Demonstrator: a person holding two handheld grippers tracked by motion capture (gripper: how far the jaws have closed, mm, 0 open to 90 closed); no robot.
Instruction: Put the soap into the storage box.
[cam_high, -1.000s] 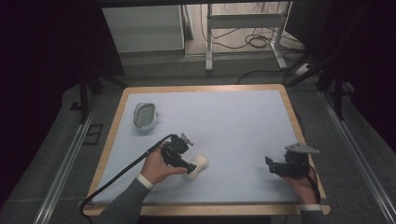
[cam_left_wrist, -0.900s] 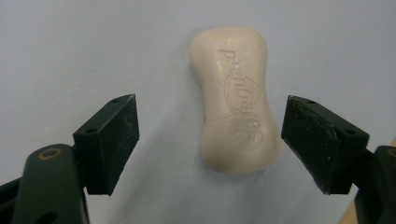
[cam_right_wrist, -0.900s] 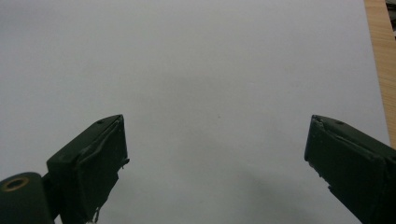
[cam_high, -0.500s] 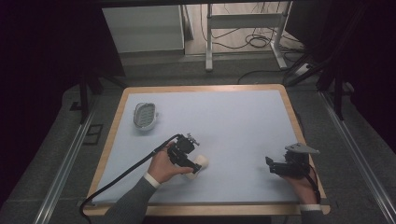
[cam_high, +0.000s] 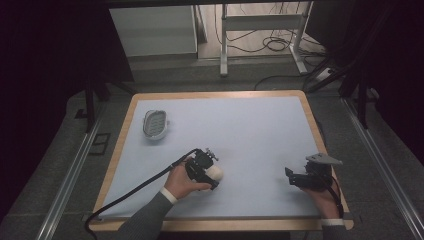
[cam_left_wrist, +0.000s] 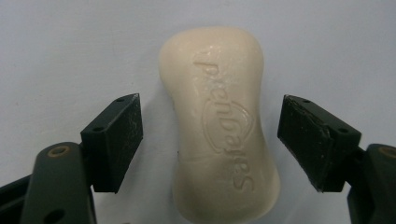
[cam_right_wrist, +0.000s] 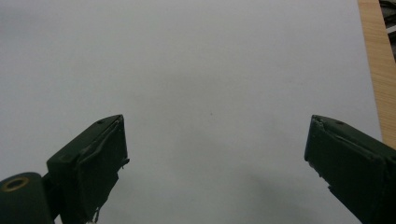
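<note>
Left gripper view: left gripper spread wide, jaws either side of soap bar, gaps on both sides, nothing gripped. Bar lies flat on blue mat, long axis running away from the gripper. Risk: smooth rounded waxy sides, so an uneven squeeze could pop it forward or twist it. Right gripper released, empty, well off to the side.

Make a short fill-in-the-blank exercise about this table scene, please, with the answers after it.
1. The bar of soap lies between the open jaws of the ____ tool.
2. The soap dish holds ____.
3. The right tool has its jaws ____ above the bare mat.

Missing words: left; nothing; open
</note>
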